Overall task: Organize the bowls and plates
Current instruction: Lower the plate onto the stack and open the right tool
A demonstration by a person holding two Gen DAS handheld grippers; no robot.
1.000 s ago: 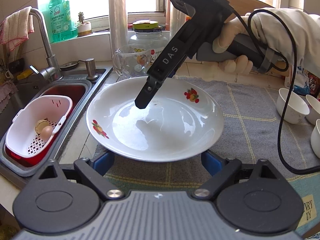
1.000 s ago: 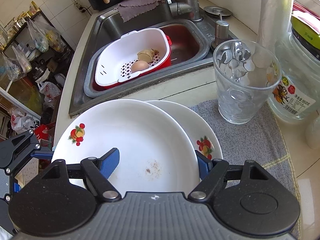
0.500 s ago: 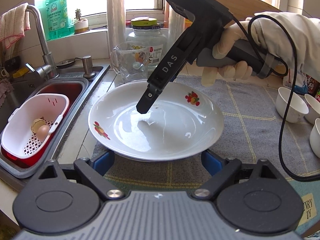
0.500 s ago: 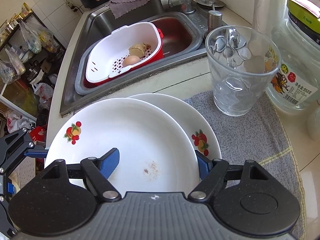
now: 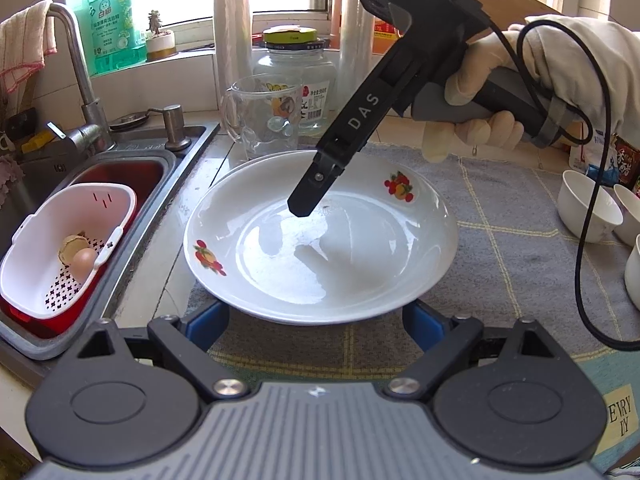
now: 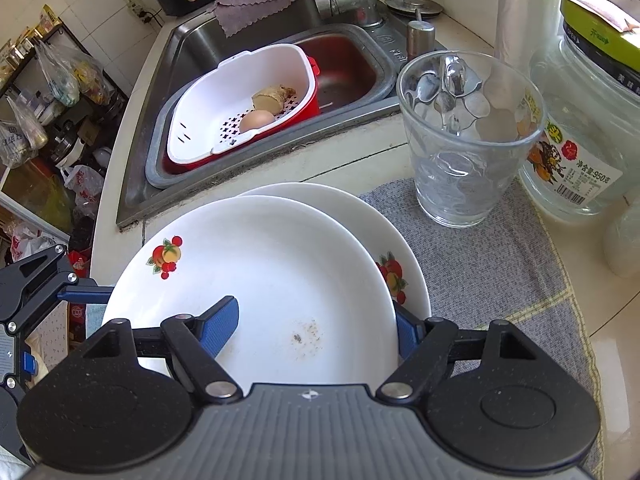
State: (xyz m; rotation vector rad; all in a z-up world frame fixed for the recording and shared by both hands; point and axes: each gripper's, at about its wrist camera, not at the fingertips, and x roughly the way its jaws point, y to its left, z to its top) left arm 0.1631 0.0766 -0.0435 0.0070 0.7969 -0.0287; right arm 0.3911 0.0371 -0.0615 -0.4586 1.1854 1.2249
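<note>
A white plate with fruit prints [image 5: 320, 248] sits on top of a second like plate [image 6: 400, 264] on the grey mat; the lower one's rim peeks out behind it. My right gripper [image 6: 316, 324] is open, one blue finger [image 6: 220, 320] over the top plate's inside and the other outside its rim. In the left wrist view the right gripper's finger [image 5: 316, 192] points down into the plate. My left gripper [image 5: 316, 320] is open, its blue fingers [image 5: 208, 324] spread wide under the plate's near rim. Small white bowls [image 5: 588, 208] stand at the right.
A glass mug [image 6: 464, 136] and a big jar [image 6: 588, 120] stand just behind the plates. The sink [image 6: 280, 32] at the left holds a white-and-red strainer basket [image 6: 240, 104] with an egg and ginger. A tap [image 5: 76, 64], soap bottle and film rolls line the window side.
The held plate came down and back onto the lower plate beside the mug. The left gripper followed, staying spread under its near rim. Both grippers stayed open.
</note>
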